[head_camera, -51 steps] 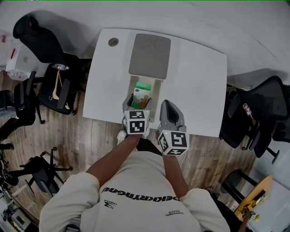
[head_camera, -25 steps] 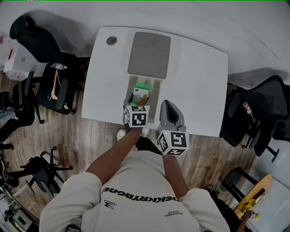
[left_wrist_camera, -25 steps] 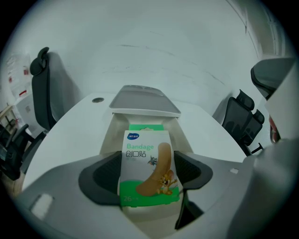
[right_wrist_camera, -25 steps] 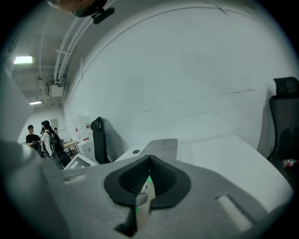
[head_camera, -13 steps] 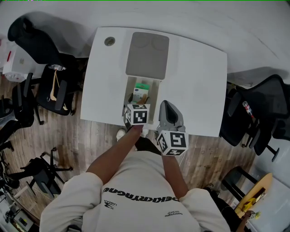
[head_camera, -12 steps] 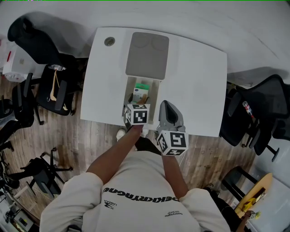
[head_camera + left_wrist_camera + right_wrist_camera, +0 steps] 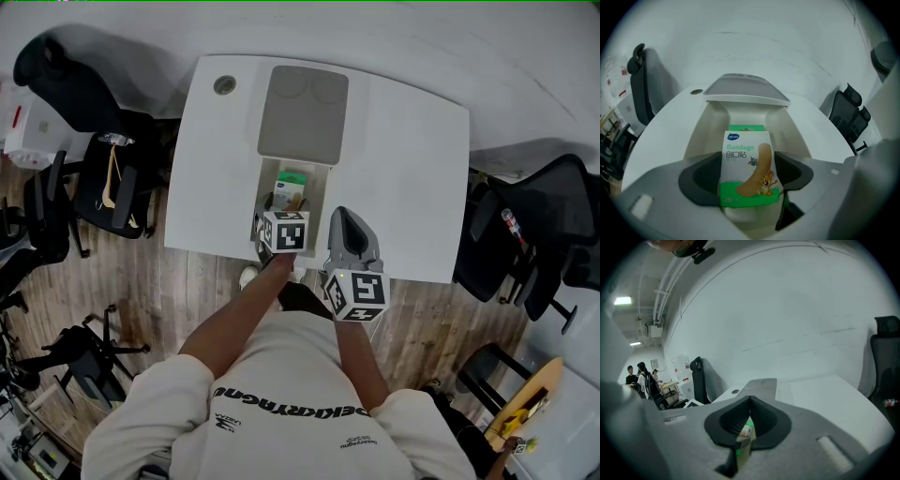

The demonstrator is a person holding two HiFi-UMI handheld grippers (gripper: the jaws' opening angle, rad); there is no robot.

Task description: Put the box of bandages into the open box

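Left gripper view: bandages point(image 7: 747, 161) within claw point(image 7: 748, 177).

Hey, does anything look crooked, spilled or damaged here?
Nothing stands out. The left tool holds the bandage box upright at the near end of the open box; no spill or damage shows.

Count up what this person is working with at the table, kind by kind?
Grippers: 2, left gripper and right gripper
Box of bandages: 1, in the left jaws
Open box: 1
Green pack inside it: 1
Table: 1
Total: 6
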